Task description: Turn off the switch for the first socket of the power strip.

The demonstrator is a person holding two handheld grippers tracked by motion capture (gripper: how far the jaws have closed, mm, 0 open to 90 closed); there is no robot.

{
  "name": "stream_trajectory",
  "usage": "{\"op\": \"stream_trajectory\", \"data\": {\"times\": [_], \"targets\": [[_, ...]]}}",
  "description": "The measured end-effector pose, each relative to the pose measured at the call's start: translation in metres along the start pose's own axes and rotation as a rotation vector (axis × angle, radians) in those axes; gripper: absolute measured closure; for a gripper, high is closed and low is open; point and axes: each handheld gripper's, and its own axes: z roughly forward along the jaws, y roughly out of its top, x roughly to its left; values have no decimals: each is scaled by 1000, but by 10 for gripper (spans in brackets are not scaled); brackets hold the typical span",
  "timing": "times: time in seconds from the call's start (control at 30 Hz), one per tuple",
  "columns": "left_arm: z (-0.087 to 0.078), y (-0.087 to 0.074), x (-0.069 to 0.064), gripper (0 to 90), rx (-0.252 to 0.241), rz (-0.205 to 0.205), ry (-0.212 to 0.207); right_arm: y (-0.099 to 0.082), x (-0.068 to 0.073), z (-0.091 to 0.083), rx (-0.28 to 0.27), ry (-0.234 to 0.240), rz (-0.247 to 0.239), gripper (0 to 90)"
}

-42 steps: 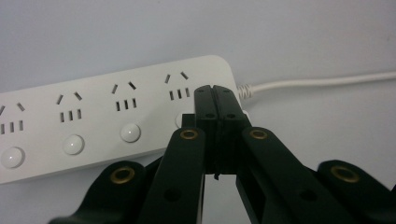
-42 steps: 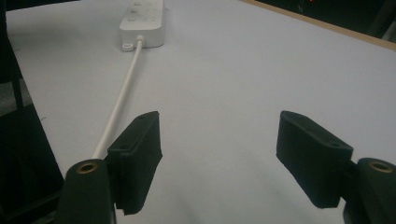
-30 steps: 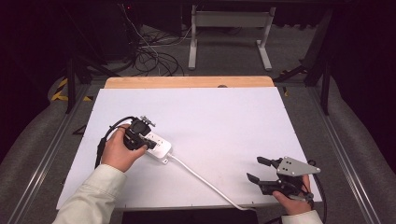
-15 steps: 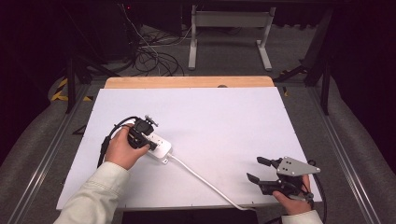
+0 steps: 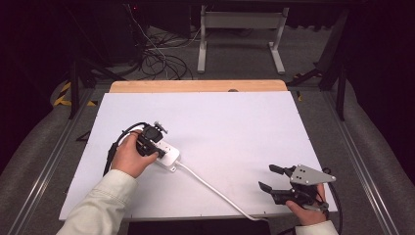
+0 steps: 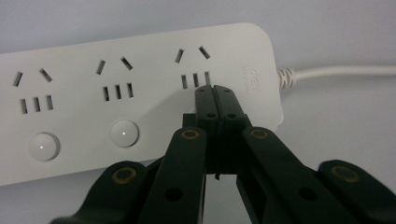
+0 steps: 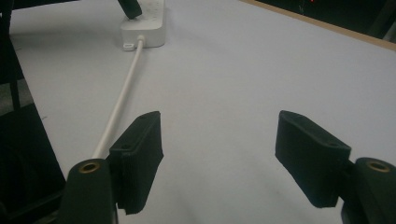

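A white power strip point(image 5: 168, 154) lies on the white tabletop point(image 5: 230, 122) at the left, and its white cord point(image 5: 210, 186) runs to the near edge. My left gripper point(image 5: 156, 148) is shut with nothing between its jaws. Its closed tips point(image 6: 215, 88) point down at the strip point(image 6: 140, 93), just below the socket nearest the cord point(image 6: 336, 71). Two round buttons point(image 6: 125, 133) show beside them. At the near right my right gripper point(image 5: 265, 176) stands open and holds nothing, low over the bare table. Its view point(image 7: 219, 119) looks along the cord point(image 7: 119, 107) toward the strip point(image 7: 142, 21).
A wooden strip point(image 5: 195, 86) borders the table's far edge. Beyond it are a white metal stand point(image 5: 240, 39) and tangled cables point(image 5: 161, 61) on the floor. Grey padded rails run along both sides of the table.
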Motion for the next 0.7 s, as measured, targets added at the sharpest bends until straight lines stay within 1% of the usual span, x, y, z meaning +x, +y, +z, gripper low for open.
{"op": "stream_trajectory", "data": {"times": [0.1, 0.3, 0.37, 0.4, 0.47, 0.5, 0.53, 0.6, 0.63, 0.67, 0.7], "targets": [[1, 0, -1, 898, 1, 16, 14, 0, 0, 0, 1, 1, -3, 324], [2, 0, -3, 899, 3, 27, 30, 0, 0, 0, 2, -2, -7, 328], [2, -1, -3, 899, 4, 29, 52, 0, 1, -1, 1, -2, -8, 328], [3, -1, -5, 899, 5, 41, 99, 0, 1, -1, 0, -1, -8, 328], [2, -2, -5, 900, 6, 45, 99, 0, 1, -1, -1, -1, -9, 328], [2, -2, -4, 900, 4, 49, 105, 0, 1, -1, -3, -1, -7, 328], [2, -3, -4, 900, 3, 49, 91, 0, 1, -1, -3, -1, -8, 328], [2, -3, -4, 900, -3, 40, 82, 1, 1, 0, 1, -2, -9, 328], [2, -3, -3, 900, -18, 33, 40, 1, 1, 0, 2, -1, -10, 328], [2, -3, -3, 900, -18, 33, 40, 1, 1, 0, 0, 0, -9, 328], [2, -3, -3, 900, -21, 30, 20, 1, 1, 0, 0, 0, -9, 328]]}}
